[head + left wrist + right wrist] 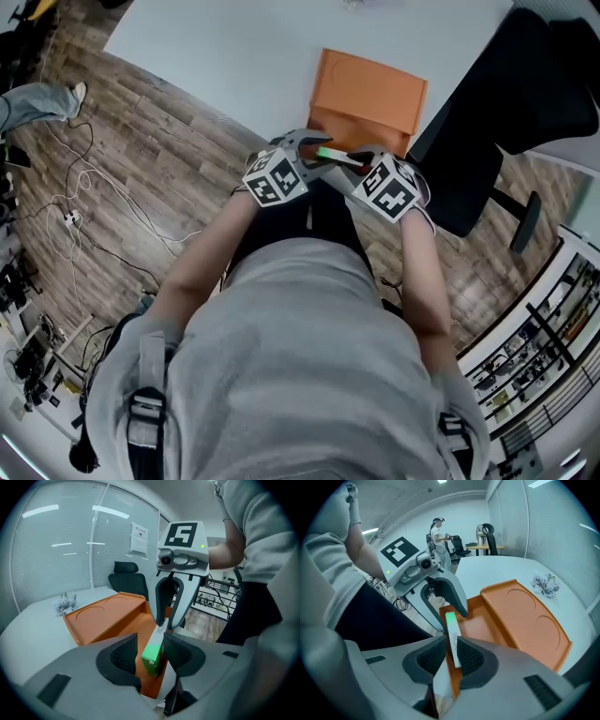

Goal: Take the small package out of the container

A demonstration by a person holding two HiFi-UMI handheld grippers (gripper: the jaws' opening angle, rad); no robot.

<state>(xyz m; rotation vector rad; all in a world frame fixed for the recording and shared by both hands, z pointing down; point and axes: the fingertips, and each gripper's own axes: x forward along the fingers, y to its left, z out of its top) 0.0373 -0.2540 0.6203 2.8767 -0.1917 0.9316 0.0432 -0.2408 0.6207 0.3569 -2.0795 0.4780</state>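
The small package, a slim box with one green and one white end, hangs level between my two grippers over the near edge of the orange container. My right gripper is shut on its white end, the pads pressing both sides. My left gripper faces it with the jaws wide open. In the left gripper view the green end sits between those jaws, close to the right pad, with a clear gap on the left side. The container lies open on the white table.
A black office chair stands right of the container. A crumpled silvery wad lies on the table beyond the container lid. Cables run over the wooden floor at left. A person stands far off.
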